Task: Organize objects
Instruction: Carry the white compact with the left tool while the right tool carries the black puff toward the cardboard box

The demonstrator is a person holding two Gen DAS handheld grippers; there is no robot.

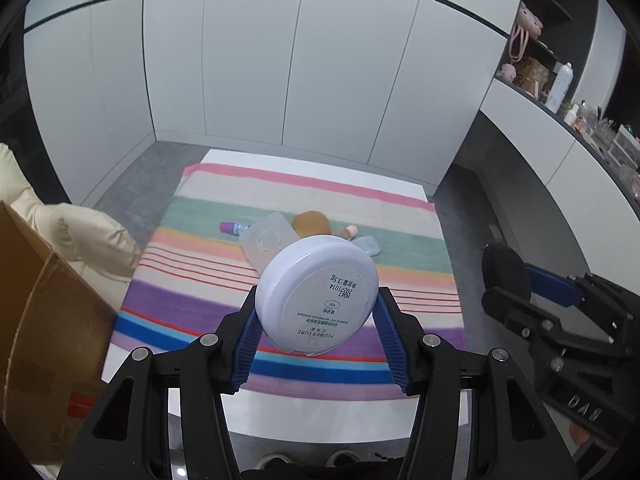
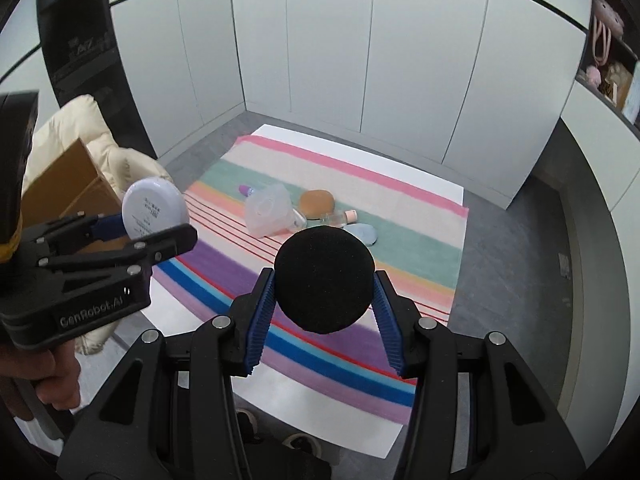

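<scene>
My left gripper (image 1: pixel 316 304) is shut on a round white powder compact (image 1: pixel 316 294), held bottom label toward the camera, above the striped cloth (image 1: pixel 200 296); the compact also shows in the right wrist view (image 2: pixel 154 210). My right gripper (image 2: pixel 324 284) is shut on a round black sponge puff (image 2: pixel 324 280), which also shows in the left wrist view (image 1: pixel 506 270). On the cloth lie a clear plastic case (image 2: pixel 266 212), a brown puff (image 2: pixel 317 202), a small bottle with a pink cap (image 2: pixel 340 218), a light blue puff (image 2: pixel 364 234) and a purple-capped tube (image 2: pixel 248 190).
The cloth covers a white table (image 2: pixel 328 432). A cardboard box (image 1: pixel 44 332) and a cream padded coat (image 2: pixel 104 148) stand at the left. White cabinet doors (image 1: pixel 320 80) close the back. A counter with bottles and boxes (image 1: pixel 560 88) runs along the right.
</scene>
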